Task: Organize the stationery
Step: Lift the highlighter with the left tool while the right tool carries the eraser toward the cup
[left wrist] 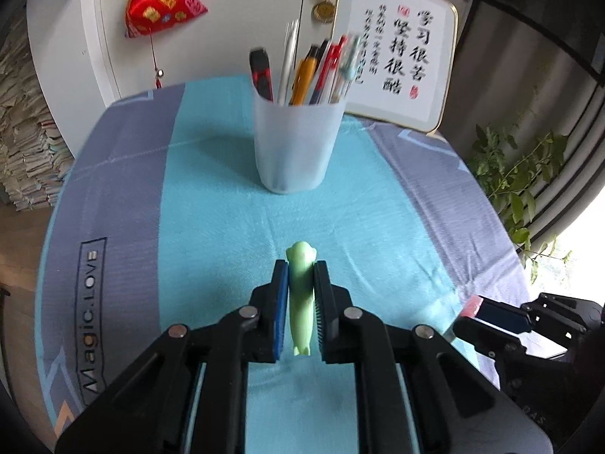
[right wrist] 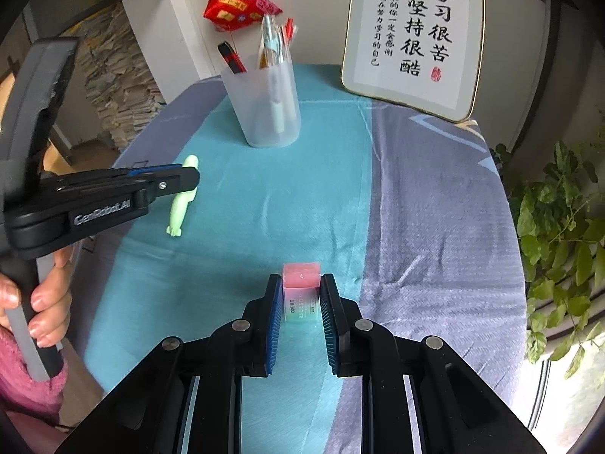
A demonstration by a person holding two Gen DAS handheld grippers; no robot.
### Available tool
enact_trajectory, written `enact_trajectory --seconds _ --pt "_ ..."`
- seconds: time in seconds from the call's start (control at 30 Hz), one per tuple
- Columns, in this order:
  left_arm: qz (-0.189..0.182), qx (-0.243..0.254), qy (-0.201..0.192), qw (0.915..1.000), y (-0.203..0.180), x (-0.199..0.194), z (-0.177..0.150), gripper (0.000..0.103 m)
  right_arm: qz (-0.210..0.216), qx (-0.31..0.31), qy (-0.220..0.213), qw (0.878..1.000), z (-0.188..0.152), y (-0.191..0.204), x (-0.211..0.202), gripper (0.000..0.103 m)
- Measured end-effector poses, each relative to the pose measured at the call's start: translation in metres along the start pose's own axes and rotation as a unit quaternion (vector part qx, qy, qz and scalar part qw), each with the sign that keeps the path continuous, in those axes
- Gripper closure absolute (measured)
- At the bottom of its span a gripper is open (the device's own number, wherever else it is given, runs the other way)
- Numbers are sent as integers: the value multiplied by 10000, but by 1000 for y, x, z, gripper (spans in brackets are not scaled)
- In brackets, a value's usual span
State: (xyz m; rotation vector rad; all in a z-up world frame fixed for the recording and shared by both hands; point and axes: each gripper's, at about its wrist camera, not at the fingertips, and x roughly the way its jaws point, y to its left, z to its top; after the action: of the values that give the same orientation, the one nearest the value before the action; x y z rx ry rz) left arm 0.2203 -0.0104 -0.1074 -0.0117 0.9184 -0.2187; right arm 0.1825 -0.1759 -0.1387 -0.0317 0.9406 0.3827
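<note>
My left gripper (left wrist: 301,265) is shut on a pale green animal-shaped eraser (left wrist: 300,295), held upright above the cloth. From the right wrist view the same green eraser (right wrist: 183,204) hangs in the left gripper (right wrist: 185,176) over the cloth's left side. My right gripper (right wrist: 301,278) is shut on a pink eraser in a pastel paper sleeve (right wrist: 301,289), low over the cloth. In the left wrist view the right gripper (left wrist: 472,308) shows at the right edge with the pink eraser's tip (left wrist: 472,305) in it. A translucent pen cup (left wrist: 297,140) (right wrist: 264,106) holding several pens stands at the back.
A teal and grey cloth (left wrist: 211,196) (right wrist: 435,227) covers the round table. A framed calligraphy board (left wrist: 401,49) (right wrist: 414,38) leans behind the cup. A red hanging ornament (left wrist: 162,0) and stacked papers (right wrist: 113,79) are at the left, a plant (right wrist: 559,234) at the right. A hand (right wrist: 45,302) holds the left gripper's handle.
</note>
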Motion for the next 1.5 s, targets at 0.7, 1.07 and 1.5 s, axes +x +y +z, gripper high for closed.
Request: enact_trajectory --seconds 0.7,1.07,1.5 --pt "-83 -77 -560 9984 13 -52 -5 91 20 -86 -359 9993 16 26 -29 82" --pt "-77 -54 -822 9966 19 -68 7 91 117 -145 -1007 9947 66 44 -59 82" --pt "-282 -84 -1147 9930 23 -68 59 91 202 -94 -1102 9937 97 44 -48 82"
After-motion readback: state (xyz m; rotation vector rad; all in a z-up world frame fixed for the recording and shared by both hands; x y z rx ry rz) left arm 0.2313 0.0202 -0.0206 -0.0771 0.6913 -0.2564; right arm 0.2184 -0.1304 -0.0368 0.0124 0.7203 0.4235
